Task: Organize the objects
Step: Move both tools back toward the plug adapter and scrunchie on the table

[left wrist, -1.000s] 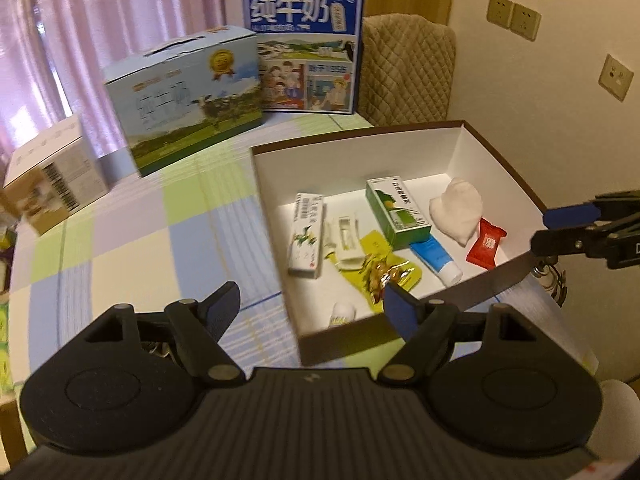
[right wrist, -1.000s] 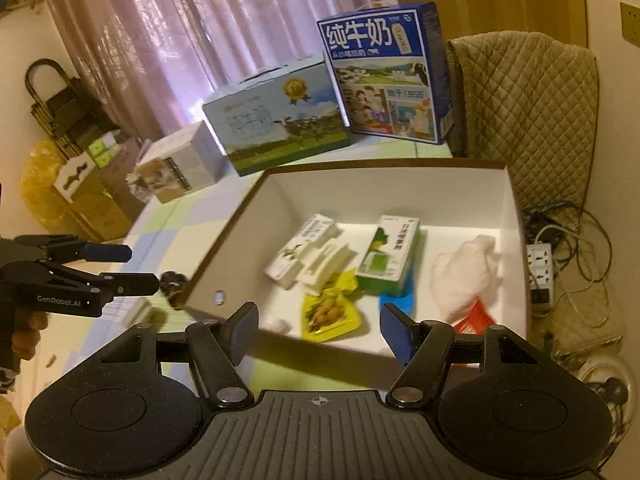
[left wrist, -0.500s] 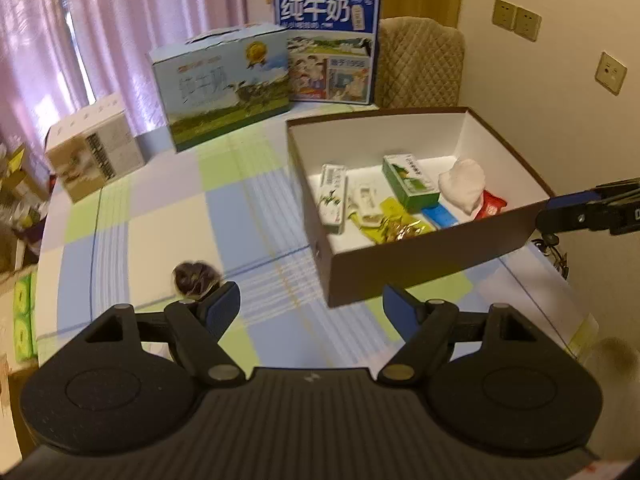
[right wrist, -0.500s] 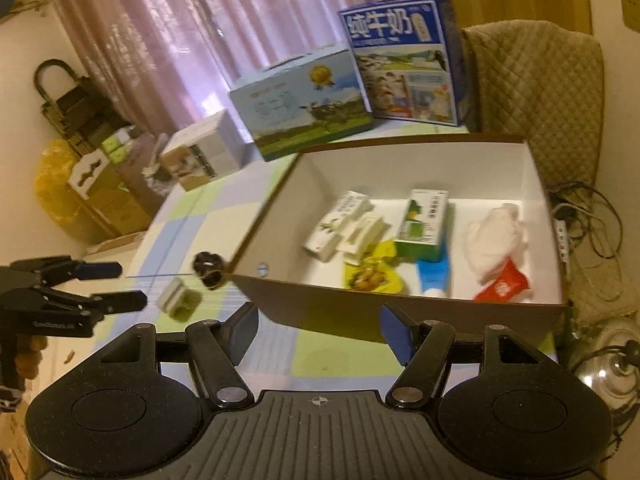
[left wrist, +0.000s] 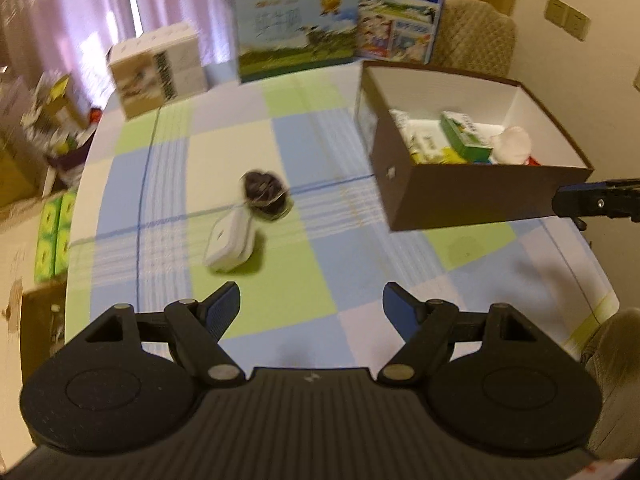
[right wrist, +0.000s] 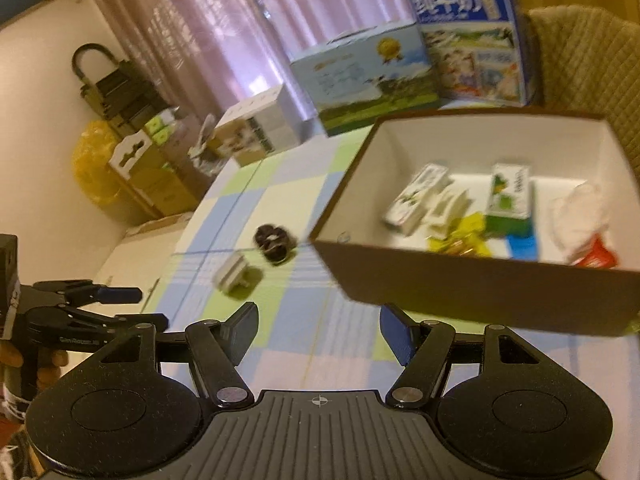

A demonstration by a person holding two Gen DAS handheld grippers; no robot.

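A brown open box (left wrist: 472, 200) (right wrist: 472, 284) with a white inside stands on the checked tablecloth (left wrist: 320, 240) and holds small packets: a green carton (left wrist: 466, 136) (right wrist: 510, 196), a white cloth (left wrist: 514, 144) and a yellow pouch (right wrist: 464, 236). A dark round scrunchie-like object (left wrist: 266, 194) (right wrist: 276, 244) and a small white case (left wrist: 230, 242) (right wrist: 236, 274) lie on the cloth left of the box. My left gripper (left wrist: 312, 308) (right wrist: 132, 308) is open above the near edge, empty. My right gripper (right wrist: 318, 328) is open and empty too; its fingertips (left wrist: 580, 196) show at the right.
Two milk cartons (left wrist: 296, 28) (left wrist: 396, 12) and a small white box (left wrist: 160, 68) stand at the table's back. A quilted chair (left wrist: 472, 36) is behind the box. Cardboard boxes and a yellow bag (right wrist: 96, 164) sit on the floor at left. A hand (right wrist: 24, 360) holds the left gripper.
Both grippers have pulled back and swung left, away from the box. The dark round object and the white case have come fully into view on the cloth.
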